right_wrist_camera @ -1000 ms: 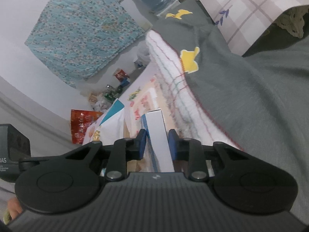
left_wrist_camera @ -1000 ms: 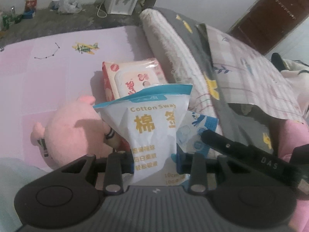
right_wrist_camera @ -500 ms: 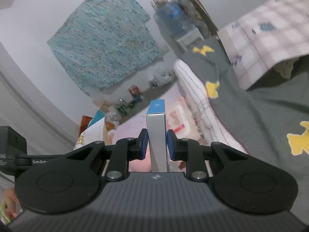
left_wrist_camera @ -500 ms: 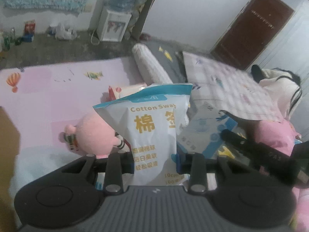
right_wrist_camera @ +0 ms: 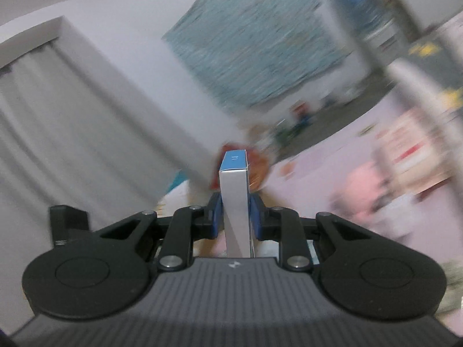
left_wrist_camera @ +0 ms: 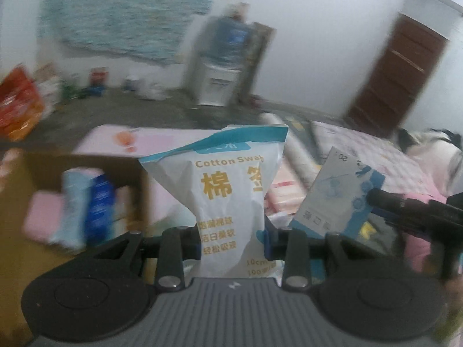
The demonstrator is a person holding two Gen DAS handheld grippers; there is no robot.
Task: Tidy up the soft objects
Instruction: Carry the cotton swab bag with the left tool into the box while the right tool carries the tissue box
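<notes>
My left gripper [left_wrist_camera: 233, 241] is shut on a white and teal cotton swab bag [left_wrist_camera: 228, 190], held upright above the bed. To its right the blue and white flat box [left_wrist_camera: 337, 195] hangs in the air, gripped by my right gripper, whose black body [left_wrist_camera: 416, 211] enters from the right edge. In the right wrist view my right gripper [right_wrist_camera: 235, 217] is shut on that box [right_wrist_camera: 235, 199], seen edge-on with its blue end up. A pink plush toy [right_wrist_camera: 364, 190] lies blurred on the pink mat.
A brown cardboard box [left_wrist_camera: 86, 202] at lower left holds several soft packs, pink, light blue and dark blue. The pink mat [left_wrist_camera: 162, 141], folded blankets [left_wrist_camera: 361, 150] and a wipes pack [right_wrist_camera: 413, 156] lie beyond. A water dispenser [left_wrist_camera: 222, 72] and a brown door [left_wrist_camera: 396, 78] stand at the far wall.
Both grippers rose from the bedding with the bag and the box still gripped. The left view swung left and now shows the cardboard box. The plush toy dropped out of the left view.
</notes>
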